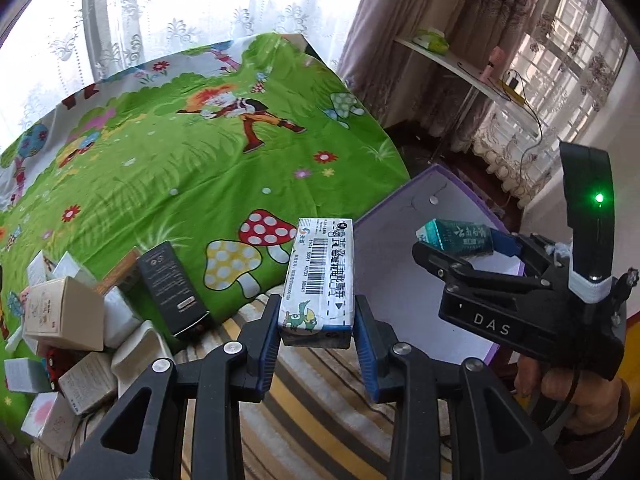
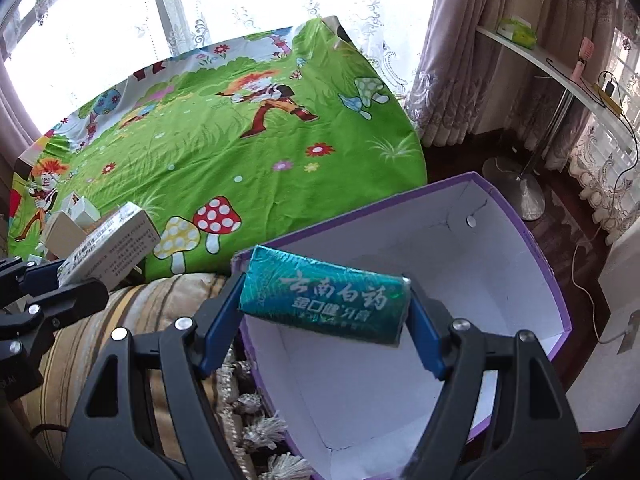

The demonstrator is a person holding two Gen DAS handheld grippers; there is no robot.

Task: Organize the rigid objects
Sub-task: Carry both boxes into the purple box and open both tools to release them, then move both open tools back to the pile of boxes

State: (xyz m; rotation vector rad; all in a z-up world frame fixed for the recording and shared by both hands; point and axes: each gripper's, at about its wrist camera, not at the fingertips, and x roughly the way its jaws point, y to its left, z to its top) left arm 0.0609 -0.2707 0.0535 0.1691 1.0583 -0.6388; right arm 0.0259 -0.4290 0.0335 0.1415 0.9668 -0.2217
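My left gripper (image 1: 316, 324) is shut on a white medicine box (image 1: 320, 276) with a barcode and a green cartoon, held upright above the striped cushion beside the purple box. My right gripper (image 2: 324, 316) is shut on a teal toothpaste box (image 2: 326, 300), held crosswise over the open purple box (image 2: 532, 240) with its white inside. In the left wrist view the right gripper (image 1: 460, 244) hangs over the purple box (image 1: 384, 216) with the teal box (image 1: 456, 236) in it. The left gripper's white box (image 2: 112, 244) shows at the left of the right wrist view.
A heap of several small cartons (image 1: 64, 320), with a black box (image 1: 172, 288) among them, lies on the green cartoon bedsheet (image 1: 180, 160). A striped cushion (image 2: 132, 308) with tassels borders the purple box. A white shelf (image 2: 560, 68) on a metal stand (image 2: 520, 188) is at the right.
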